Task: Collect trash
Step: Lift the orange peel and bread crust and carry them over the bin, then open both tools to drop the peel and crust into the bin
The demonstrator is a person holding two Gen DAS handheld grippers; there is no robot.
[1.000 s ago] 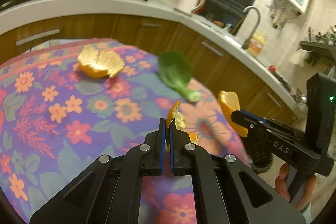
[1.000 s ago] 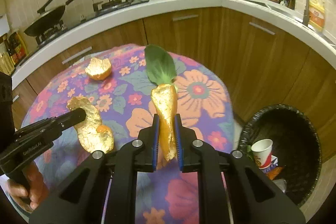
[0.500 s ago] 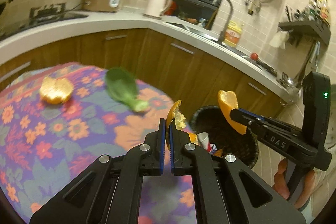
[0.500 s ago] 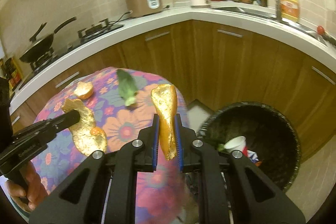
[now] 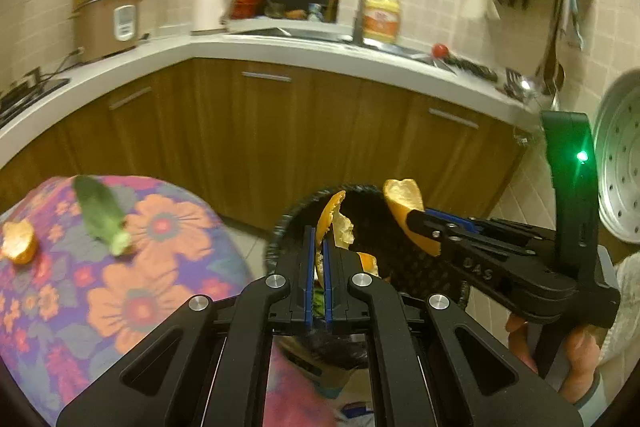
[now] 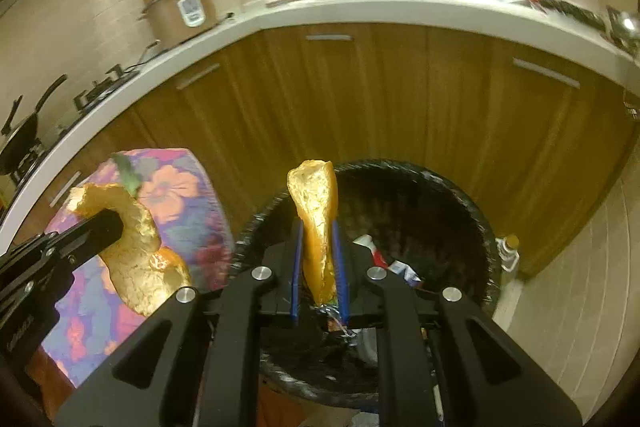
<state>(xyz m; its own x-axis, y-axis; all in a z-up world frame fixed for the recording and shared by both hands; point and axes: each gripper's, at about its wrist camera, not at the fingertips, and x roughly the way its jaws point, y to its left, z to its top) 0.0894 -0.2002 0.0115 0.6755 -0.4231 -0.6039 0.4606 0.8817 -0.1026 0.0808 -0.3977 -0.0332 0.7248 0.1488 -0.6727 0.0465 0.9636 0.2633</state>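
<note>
L gripper (image 5: 316, 247): jaws nearly closed, pinching a curled strip of orange peel (image 5: 334, 223); you've swung it off the counter, it now hangs at the near rim of the bin (image 5: 280, 227).
R gripper (image 6: 316, 251): jaws closed on a long peel wedge (image 6: 316, 211), held upright; sits over the bin mouth now, no longer over the cloth.
What changed: both views panned from the floral counter (image 5: 160, 227) to the black bin in abt a second. Grip on both peels looks the same, no slip seen.
Bin: black liner, open top, on the floor beside the counter, below the wood cabinets. Already holds a paper cup and wrappers (image 6: 400, 267).
Peel positions: R piece over the opening. L piece near the rim in the L view; in the R view it reads more over the counter edge (image 6: 132, 247), so can't tell if it's fully clear of the rim.
Meaning for task: carry phase looks done, release is next. Suggest you nudge L further in before opening, else it could drop on the floor.
Left on counter: one peel half (image 5: 18, 241) and a green leaf (image 5: 100, 213), well apart from the bin. Another trip needed, prob one item per gripper.
Risk: motion blur suggests you're moving fast; settle before letting go.
</note>
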